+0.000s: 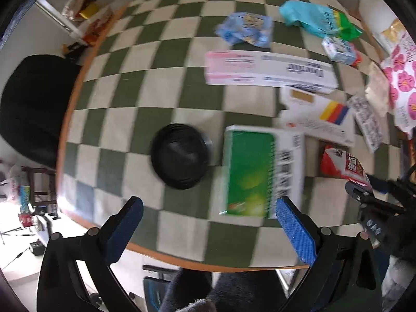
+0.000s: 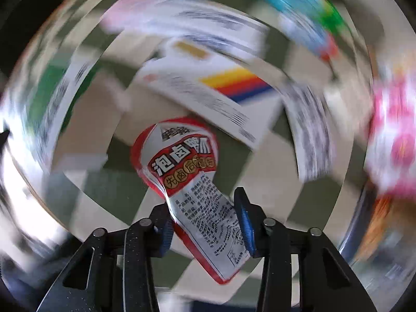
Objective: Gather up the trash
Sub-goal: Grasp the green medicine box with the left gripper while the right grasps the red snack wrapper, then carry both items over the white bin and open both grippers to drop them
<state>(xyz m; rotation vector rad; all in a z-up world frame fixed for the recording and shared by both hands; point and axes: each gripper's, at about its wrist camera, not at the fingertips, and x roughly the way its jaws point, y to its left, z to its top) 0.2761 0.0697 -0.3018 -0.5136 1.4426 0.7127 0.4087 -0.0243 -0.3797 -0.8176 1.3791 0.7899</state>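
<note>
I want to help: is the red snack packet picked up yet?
Yes. The right gripper is shut on the red packet, holding it.

Checkered table (image 1: 161,83) under boxes (image 1: 267,69), wrappers (image 1: 245,28)

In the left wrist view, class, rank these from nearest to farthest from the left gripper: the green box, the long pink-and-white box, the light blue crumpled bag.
1. Green box: just ahead of the left gripper, toward its right jaw.
2. Long pink-and-white box: farther up the table, right of centre.
3. Light blue crumpled bag: beyond that box, near the far edge.
</note>
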